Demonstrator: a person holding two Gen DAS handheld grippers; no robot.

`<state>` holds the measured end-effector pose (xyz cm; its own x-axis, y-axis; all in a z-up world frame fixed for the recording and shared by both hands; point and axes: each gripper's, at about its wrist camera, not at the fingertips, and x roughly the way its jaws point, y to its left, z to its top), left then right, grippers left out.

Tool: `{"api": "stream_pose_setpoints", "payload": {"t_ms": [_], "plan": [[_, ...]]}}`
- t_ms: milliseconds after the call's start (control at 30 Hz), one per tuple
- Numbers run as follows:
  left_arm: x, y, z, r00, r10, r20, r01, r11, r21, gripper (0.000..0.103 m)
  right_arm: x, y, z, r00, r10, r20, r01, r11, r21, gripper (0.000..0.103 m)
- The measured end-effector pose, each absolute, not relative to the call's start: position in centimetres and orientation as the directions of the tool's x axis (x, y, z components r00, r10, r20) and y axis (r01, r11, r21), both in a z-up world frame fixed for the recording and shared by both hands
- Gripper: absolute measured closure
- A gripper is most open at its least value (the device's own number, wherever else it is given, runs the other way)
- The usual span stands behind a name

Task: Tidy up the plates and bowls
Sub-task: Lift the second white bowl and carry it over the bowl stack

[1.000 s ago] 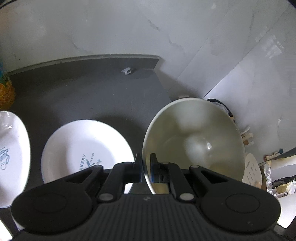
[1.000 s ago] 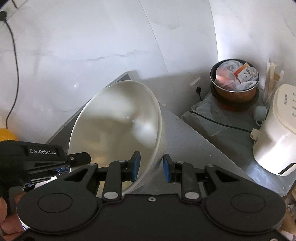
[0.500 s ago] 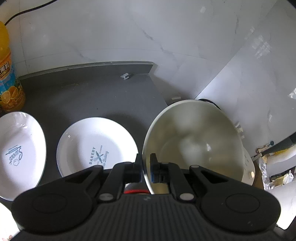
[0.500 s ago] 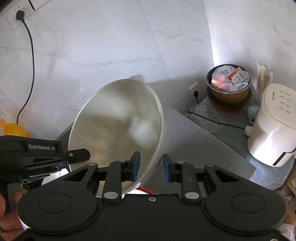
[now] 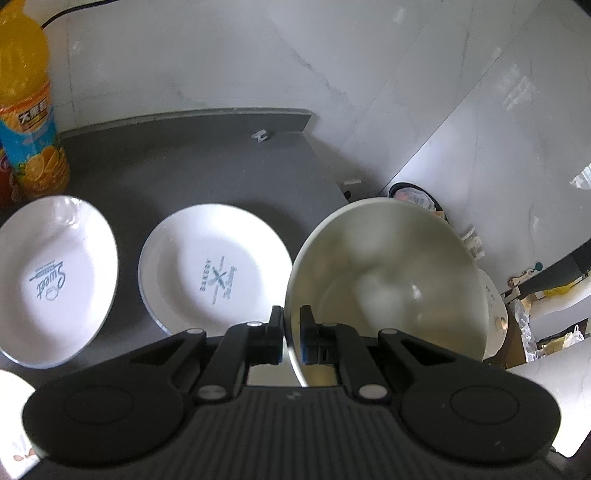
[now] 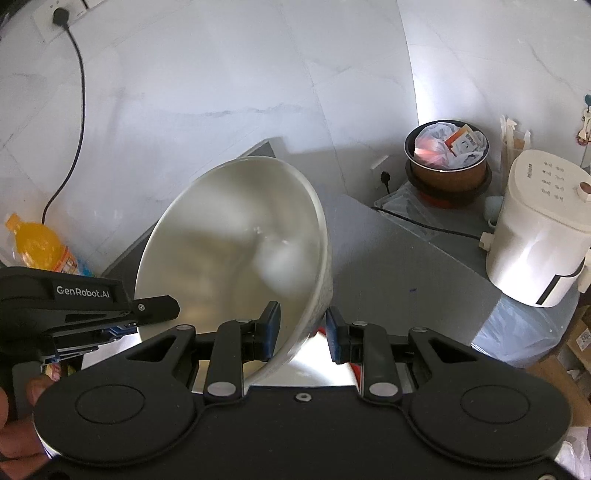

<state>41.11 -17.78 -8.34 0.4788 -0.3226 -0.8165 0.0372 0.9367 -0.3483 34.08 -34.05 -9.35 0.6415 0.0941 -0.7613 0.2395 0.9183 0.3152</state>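
Left wrist: bowl (image 5: 388,280) beyond counter edge (image 5: 325,173).

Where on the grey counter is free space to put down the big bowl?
Bare counter lies behind the two plates, between the juice bottle and the far edge. The near side is crowded: Sweet plate and Bakery plate sit close together.

White marble-tiled walls (image 6: 221,92) back a dark grey counter (image 5: 177,170); a wall socket (image 6: 55,14) sits high.
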Motion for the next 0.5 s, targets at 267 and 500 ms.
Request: {"api": "stream_pose_setpoints", "payload": {"t_ms": [267,500], "plan": [[39.6,-16.3,-9.1,0.455,-0.337,-0.824,0.041,0.933,-0.358,0.096,32.4,-32.3,-9.9,0.615,0.079,-0.785,0.230,0.934,0.274,0.077],[38.6,-15.6,-10.6,0.419,-0.332,-0.845,0.033,0.936,-0.351,0.096,31.1,-31.0,-10.6,0.586,0.069,-0.808,0.227,0.942,0.245,0.077]]}}
